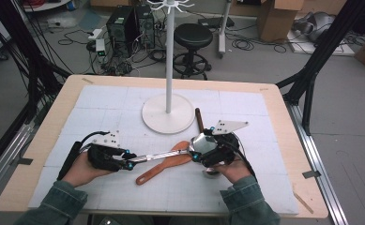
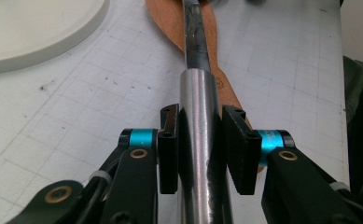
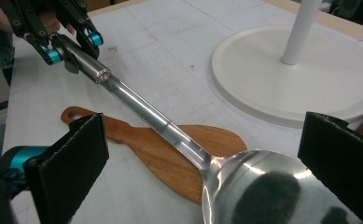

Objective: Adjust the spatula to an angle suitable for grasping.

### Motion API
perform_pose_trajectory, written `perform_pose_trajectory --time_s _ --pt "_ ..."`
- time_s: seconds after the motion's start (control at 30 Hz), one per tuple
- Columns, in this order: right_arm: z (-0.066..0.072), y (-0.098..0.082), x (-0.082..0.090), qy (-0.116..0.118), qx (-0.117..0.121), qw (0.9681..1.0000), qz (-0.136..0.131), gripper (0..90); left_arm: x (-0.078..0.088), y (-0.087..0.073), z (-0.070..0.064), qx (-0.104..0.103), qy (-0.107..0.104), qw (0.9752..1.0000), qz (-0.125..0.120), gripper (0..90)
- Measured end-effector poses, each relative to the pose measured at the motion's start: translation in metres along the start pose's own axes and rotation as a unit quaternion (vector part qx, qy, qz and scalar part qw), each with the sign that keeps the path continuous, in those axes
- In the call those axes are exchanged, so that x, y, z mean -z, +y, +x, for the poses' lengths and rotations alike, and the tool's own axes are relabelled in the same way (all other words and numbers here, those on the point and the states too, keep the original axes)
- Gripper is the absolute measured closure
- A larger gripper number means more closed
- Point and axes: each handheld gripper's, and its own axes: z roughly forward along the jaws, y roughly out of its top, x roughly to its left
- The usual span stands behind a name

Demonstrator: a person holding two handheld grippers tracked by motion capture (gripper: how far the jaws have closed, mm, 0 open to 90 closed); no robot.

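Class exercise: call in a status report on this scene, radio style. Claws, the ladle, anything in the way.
Left claw shut on shiny steel ladle handle. Right claw open, jaws either side of the bowl. Flat wooden spatula lies beneath the ladle. White round-based stand beyond.

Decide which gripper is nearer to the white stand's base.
Right. The right gripper sits just below the base, jaws open around the ladle bowl. The left gripper is farther left, shut on the ladle's handle.
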Motion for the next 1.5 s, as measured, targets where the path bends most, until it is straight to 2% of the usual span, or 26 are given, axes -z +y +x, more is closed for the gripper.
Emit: perform_pose_trajectory --time_s 0.2,0.3,0.53,0.87,0.93,0.97,1.0,1.07,1.5 --pt "0.001 0.006 -0.011 0.015 0.005 0.9998 0.011 0.6 -0.001 0.004 0.002 0.002 -0.003 1.0 0.001 68.8" --pt "0.001 0.008 -0.014 0.021 0.007 0.9996 0.015 6.6 -0.001 0.007 0.003 0.0 -0.004 1.0 0.002 68.9" --pt "0.0 0.009 -0.023 0.021 0.015 0.9995 0.015 6.7 -0.002 0.011 0.005 0.003 -0.01 0.9999 0.007 69.4" --pt "0.002 0.011 -0.041 0.035 0.023 0.9987 0.029 6.8 -0.002 0.016 0.005 0.003 -0.01 0.9999 0.008 69.4" --pt "0.003 0.012 -0.044 0.04 0.028 0.9984 0.03 10.3 -0.001 0.017 0.005 0.002 -0.009 0.9999 0.011 69.4" --pt "0.003 0.012 -0.045 0.047 0.031 0.9979 0.031 16.6 -0.001 0.018 0.005 0.0 -0.009 0.9999 0.01 69.4" --pt "0.003 0.013 -0.046 0.056 0.035 0.9974 0.03 18.5 -0.001 0.019 0.005 0.0 -0.008 0.9999 0.01 69.4" --pt "0.005 0.013 -0.048 0.056 0.037 0.9971 0.034 18.4 -0.001 0.021 0.006 -0.005 -0.009 0.9998 0.015 69.4" --pt "0.007 0.013 -0.062 0.067 0.042 0.9955 0.051 19.7 -0.001 0.026 0.005 -0.008 -0.008 0.9998 0.016 69.4"
